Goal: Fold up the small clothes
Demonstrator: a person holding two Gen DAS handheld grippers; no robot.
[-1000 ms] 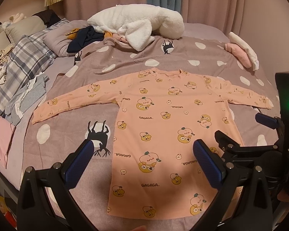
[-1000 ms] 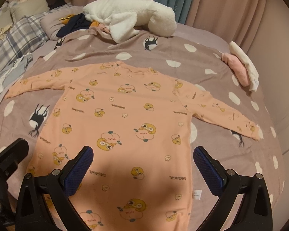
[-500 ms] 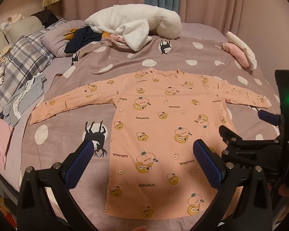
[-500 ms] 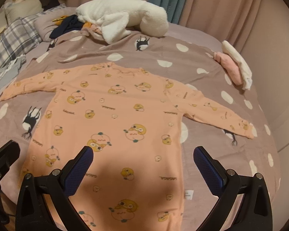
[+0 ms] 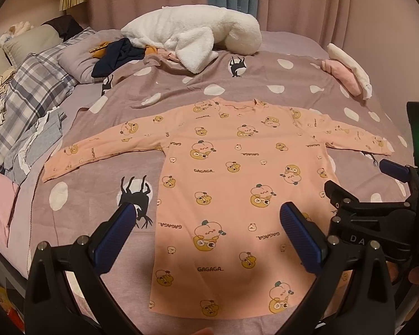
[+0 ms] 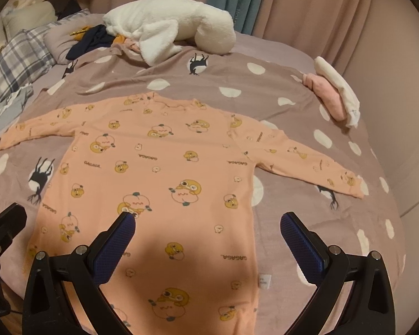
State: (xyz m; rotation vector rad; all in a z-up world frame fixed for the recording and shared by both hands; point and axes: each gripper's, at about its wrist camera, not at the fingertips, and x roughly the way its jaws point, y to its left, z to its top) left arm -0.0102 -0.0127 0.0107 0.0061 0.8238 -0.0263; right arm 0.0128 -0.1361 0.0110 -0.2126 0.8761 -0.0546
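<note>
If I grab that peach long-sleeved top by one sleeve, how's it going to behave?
The peach top lies flat and thin on the bedspread, so it will probably hang limp and drape. It looks light, an easy lift. Its sleeve is long, so the body would likely trail and bunch rather than follow neatly.

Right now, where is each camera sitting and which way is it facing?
Left wrist: on the left gripper, above the shirt's hem, looking up the bed; the right gripper shows at right.
Right wrist: on the right gripper, same heading, further right; part of the left rig shows at left.
Both share the shirt, white plush and curtains.
</note>
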